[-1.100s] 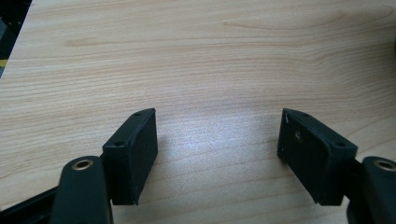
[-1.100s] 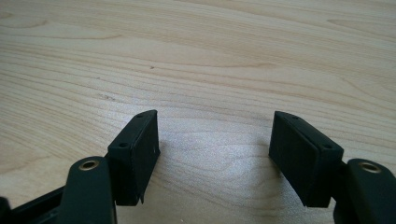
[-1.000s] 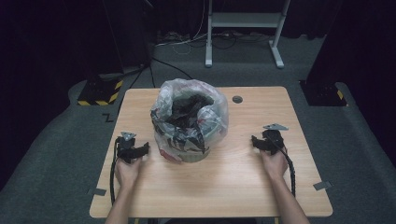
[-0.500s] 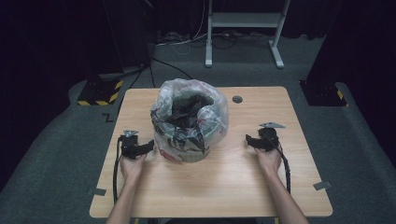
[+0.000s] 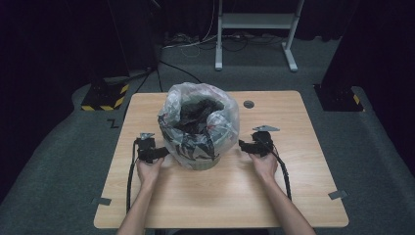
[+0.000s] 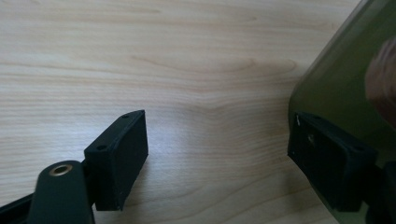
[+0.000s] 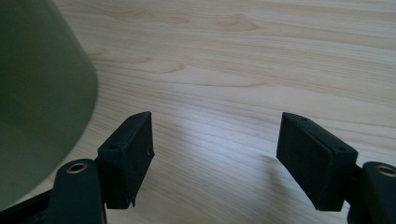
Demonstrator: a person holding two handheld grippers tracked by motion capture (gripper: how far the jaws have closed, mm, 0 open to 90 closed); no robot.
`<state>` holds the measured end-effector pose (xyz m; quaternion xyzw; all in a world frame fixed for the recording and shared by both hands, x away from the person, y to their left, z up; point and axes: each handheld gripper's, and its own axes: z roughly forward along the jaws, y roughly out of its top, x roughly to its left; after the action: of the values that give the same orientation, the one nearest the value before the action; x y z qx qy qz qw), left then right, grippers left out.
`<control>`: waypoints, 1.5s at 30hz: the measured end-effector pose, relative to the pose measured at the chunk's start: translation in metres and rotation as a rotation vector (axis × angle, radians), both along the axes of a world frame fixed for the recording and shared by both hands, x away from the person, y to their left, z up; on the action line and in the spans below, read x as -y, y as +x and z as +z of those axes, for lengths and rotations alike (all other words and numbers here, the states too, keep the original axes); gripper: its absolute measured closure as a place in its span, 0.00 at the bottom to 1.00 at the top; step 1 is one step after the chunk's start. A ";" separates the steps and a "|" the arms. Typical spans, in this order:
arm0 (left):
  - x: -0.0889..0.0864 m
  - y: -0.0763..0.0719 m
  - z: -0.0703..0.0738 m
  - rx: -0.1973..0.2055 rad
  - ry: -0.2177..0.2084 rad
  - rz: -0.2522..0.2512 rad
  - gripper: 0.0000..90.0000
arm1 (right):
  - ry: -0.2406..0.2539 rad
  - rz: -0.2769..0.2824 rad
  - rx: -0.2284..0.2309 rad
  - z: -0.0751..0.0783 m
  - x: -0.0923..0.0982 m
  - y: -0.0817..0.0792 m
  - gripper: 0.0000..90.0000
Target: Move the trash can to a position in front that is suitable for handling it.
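Observation:
A green bin (image 5: pixel 199 159) lined with a crinkled clear plastic bag (image 5: pixel 198 120) stands in the middle of the wooden table (image 5: pixel 293 186); dark stuff lies inside the bag. My left gripper (image 5: pixel 160 153) lies low at the bin's left side, with nothing between its jaws, which have just been opening. In the left gripper view the gripper (image 6: pixel 217 140) has bare wood in its gap and the bin wall (image 6: pixel 345 79) behind one jaw. My right gripper (image 5: pixel 243 145) sits at the bin's right side, its jaws also newly widened. In the right gripper view the gripper (image 7: pixel 215 135) is open over bare wood beside the bin (image 7: pixel 37 93).
A small dark round disc (image 5: pixel 248 104) is set in the table behind the bin. Two grey tape tabs (image 5: pixel 337 194) stick out at the table's front corners. A white metal stand (image 5: pixel 254 29) and cables are on the grey floor beyond the table.
Both hands have slid inward across the table toward the bin, the right one farther. Both pairs of jaws stand a little wider than before.

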<state>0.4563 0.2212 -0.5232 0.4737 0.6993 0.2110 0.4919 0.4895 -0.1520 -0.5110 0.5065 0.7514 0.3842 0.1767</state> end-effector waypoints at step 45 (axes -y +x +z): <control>0.046 0.033 0.011 0.001 0.041 -0.027 0.30 | 0.030 -0.042 0.020 0.007 -0.021 0.013 0.34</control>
<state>0.4893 0.1756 -0.5120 0.4930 0.6881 0.2186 0.4854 0.5028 -0.1307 -0.5038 0.5207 0.7330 0.3968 0.1847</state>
